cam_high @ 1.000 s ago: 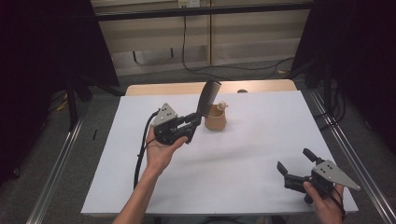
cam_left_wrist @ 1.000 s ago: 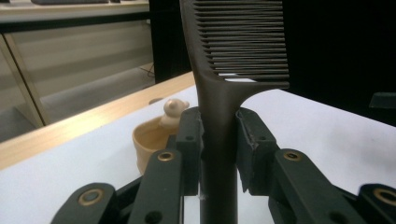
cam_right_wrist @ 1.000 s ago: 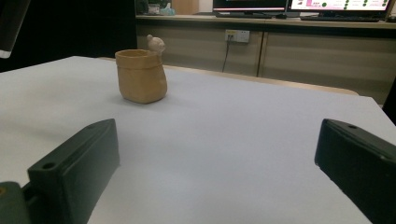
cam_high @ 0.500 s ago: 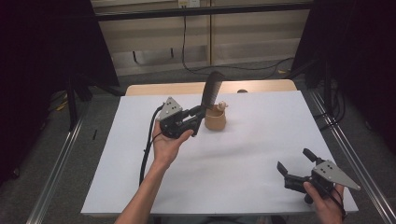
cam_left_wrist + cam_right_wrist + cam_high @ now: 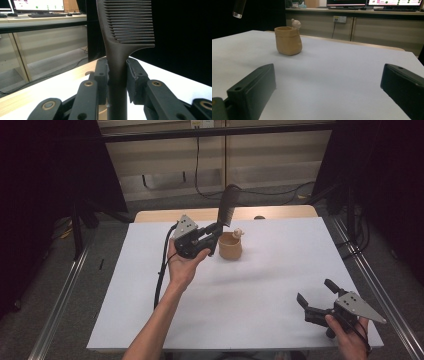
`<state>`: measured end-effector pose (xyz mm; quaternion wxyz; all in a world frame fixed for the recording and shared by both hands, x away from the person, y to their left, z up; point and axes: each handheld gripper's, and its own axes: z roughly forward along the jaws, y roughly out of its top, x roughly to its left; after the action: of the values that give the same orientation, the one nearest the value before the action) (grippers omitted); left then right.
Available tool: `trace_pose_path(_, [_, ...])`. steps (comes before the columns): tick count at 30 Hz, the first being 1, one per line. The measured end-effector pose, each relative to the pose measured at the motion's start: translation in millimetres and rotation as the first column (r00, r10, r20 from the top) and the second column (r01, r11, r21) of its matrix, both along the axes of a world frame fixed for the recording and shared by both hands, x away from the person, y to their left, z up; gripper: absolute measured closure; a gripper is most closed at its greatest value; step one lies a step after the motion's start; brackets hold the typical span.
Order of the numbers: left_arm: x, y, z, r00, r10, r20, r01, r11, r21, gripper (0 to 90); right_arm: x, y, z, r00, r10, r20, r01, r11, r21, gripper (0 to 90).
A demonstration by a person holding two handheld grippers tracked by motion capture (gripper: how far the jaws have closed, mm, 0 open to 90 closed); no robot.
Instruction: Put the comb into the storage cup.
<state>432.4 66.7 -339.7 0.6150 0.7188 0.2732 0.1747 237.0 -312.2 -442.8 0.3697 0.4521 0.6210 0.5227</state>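
From above, my left gripper (image 5: 212, 231) is clamping a comb (image 5: 229, 205) upright just beside the cup (image 5: 230, 246), near the counter's (image 5: 280, 285) far edge; wide bare counter is lying between it and my right gripper (image 5: 316, 296).

Along my left fingers (image 5: 101, 75), both are pinching the comb's handle (image 5: 117, 75).

Along my right fingers (image 5: 252, 90), they are standing wide apart, gripping nothing, open counter ahead of them up to the cup (image 5: 287, 40).
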Motion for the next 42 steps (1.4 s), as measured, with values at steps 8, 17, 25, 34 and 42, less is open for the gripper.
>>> trace_pose_path(8, [15.9,-6.9,4.2,0.9996,0.026,0.006,-0.026,0.9996,-0.013,72.9,1.0,-1.2,-0.8,1.0000,0.002,-0.003,-0.002,1.0000,0.000,0.0])
trace_pose_path(17, [18.9,-23.8,-1.9,0.9998,-0.006,0.019,0.006,0.9998,-0.018,72.9,0.0,-2.3,-0.7,1.0000,-0.002,-0.003,0.002,1.0000,0.000,0.0])
trace_pose_path(25, [26.9,-31.8,-1.0,0.9994,-0.004,0.035,0.005,0.9999,-0.015,72.8,0.7,-1.8,-1.1,1.0000,0.001,-0.005,-0.001,1.0000,0.006,0.0])
trace_pose_path(34, [37.7,-38.9,-4.1,0.9990,-0.003,0.045,0.005,0.9995,-0.031,72.9,-0.2,-1.8,-0.9,1.0000,0.006,-0.001,-0.006,1.0000,0.000,0.0])
trace_pose_path(42, [47.7,-40.6,-4.7,0.9981,0.024,0.057,-0.022,0.9995,-0.024,72.8,-0.7,-1.0,-0.7,1.0000,0.007,-0.001,-0.007,1.0000,0.002,0.0])
